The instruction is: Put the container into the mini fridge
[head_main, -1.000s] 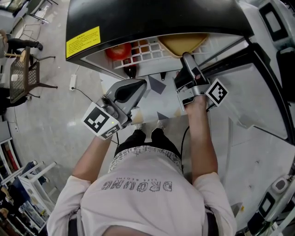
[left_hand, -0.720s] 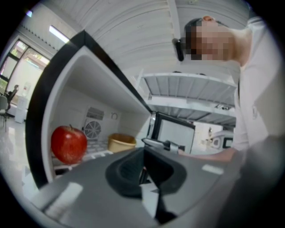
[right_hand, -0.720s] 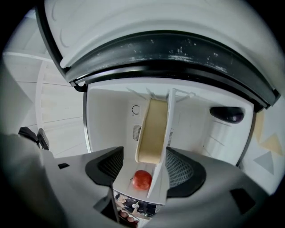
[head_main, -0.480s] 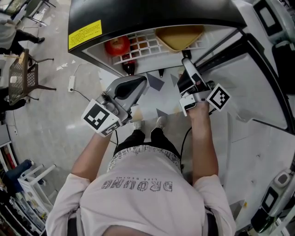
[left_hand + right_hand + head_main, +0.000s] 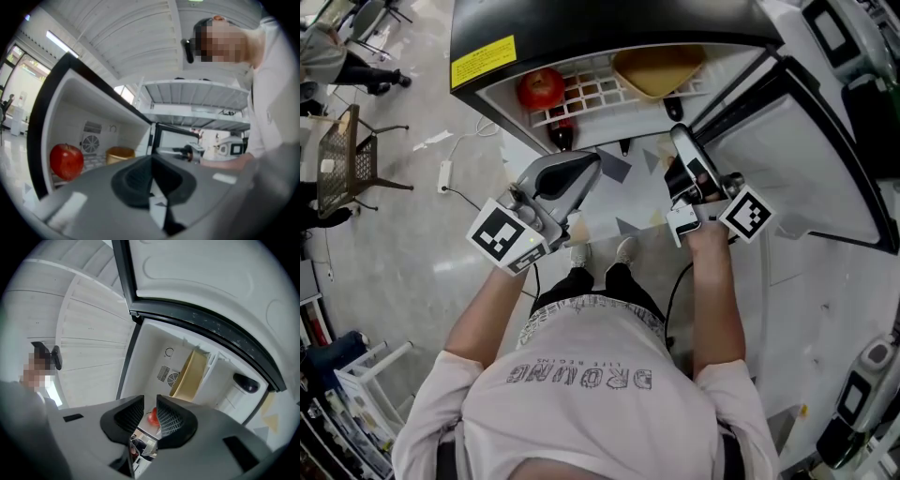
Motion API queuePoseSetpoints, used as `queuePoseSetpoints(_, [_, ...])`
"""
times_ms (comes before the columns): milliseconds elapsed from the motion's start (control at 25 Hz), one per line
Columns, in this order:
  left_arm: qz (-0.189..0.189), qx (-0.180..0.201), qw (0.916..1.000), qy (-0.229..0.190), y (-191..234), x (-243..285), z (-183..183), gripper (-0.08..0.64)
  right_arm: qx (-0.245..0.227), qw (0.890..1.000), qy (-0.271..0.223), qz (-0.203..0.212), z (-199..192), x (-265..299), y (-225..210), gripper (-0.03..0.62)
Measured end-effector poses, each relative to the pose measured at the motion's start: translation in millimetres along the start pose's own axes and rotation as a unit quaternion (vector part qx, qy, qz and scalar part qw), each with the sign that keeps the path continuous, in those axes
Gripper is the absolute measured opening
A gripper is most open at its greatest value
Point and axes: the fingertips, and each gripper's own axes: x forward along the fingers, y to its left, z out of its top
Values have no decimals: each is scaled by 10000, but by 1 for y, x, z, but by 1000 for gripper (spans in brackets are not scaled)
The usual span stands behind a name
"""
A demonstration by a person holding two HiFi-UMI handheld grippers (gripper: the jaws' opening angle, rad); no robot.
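Observation:
The yellow container (image 5: pixel 656 70) sits on the white wire shelf (image 5: pixel 591 94) inside the open mini fridge (image 5: pixel 609 23), to the right of a red apple (image 5: pixel 542 89). My right gripper (image 5: pixel 682 145) hangs just in front of the shelf, below the container and apart from it. Its jaws are closing with a narrow gap and nothing between them. In the right gripper view (image 5: pixel 150 416) the container (image 5: pixel 190 373) and apple (image 5: pixel 152 417) show beyond the jaws. My left gripper (image 5: pixel 586 171) is shut and empty, below the apple (image 5: pixel 66 161); the container (image 5: pixel 119 153) lies further in.
The fridge door (image 5: pixel 797 141) stands open to the right. A dark bottle (image 5: pixel 563 136) shows under the shelf. On the floor to the left are a chair (image 5: pixel 342 155) and a power strip with its cable (image 5: pixel 445 173). The person's feet (image 5: pixel 600 253) are below the grippers.
My right gripper has drawn back from the container's edge and its jaws have narrowed. The container stays on the shelf. The left gripper has hardly moved.

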Motion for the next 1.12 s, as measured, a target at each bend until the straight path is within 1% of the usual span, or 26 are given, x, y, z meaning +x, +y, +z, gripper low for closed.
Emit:
queuePoseSetpoints(240, [-39,44,10000,-62,-7,-5,5,6,-292,9996,50,39,-5,-8,21,30])
queuePoseSetpoints(400, [-62,63,9999,-107,-9,-8,9,6,-505,9986,127,45,-11,-10,33,14])
queuePoseSetpoints(640, [-83,103,9998,-165,-11,-13,14,6,-657,9977,171,12,-17,-14,43,4])
queuePoseSetpoints(1120, [-161,141,9995,-243,-10,-21,22,6,-956,9951,252,20,-29,-14,63,2])
